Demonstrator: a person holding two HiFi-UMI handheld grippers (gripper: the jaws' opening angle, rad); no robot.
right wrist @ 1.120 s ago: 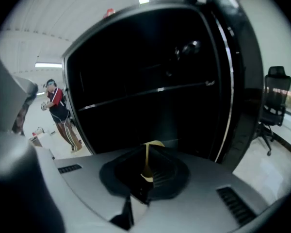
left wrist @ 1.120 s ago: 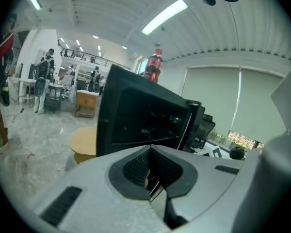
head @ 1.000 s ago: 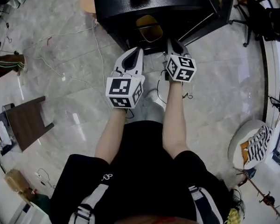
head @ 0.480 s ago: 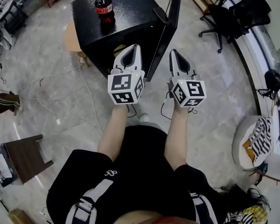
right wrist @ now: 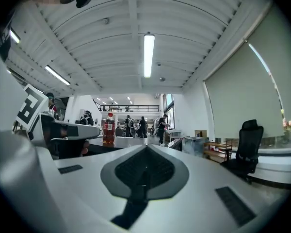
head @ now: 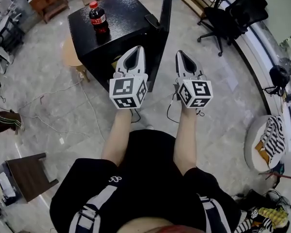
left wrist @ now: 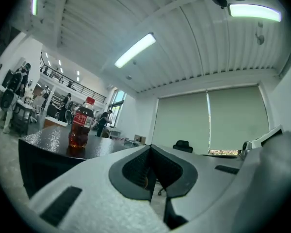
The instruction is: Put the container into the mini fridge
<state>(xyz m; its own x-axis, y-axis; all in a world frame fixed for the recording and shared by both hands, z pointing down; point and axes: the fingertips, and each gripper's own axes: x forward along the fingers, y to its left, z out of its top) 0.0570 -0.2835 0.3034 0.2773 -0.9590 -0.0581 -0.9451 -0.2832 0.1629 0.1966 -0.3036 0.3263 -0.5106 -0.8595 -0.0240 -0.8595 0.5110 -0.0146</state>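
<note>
The black mini fridge stands on the floor ahead of me, its door swung open at the right side. A cola bottle stands on its top, also seen as the bottle and the bottle in the gripper views. My left gripper hangs shut and empty in front of the fridge's opening and hides the inside. My right gripper is shut and empty just right of the door. No container shows in any view. The shut jaws meet at the left gripper and the right gripper.
A round wooden stool stands left of the fridge. Cables trail over the floor at the left. A black office chair is at the back right, a small dark table at the near left, a round seat with striped cloth at the right.
Both grippers have drawn back and up from the fridge's opening. The fridge top with the bottle has come into view, and the yellowish thing inside is hidden now.
</note>
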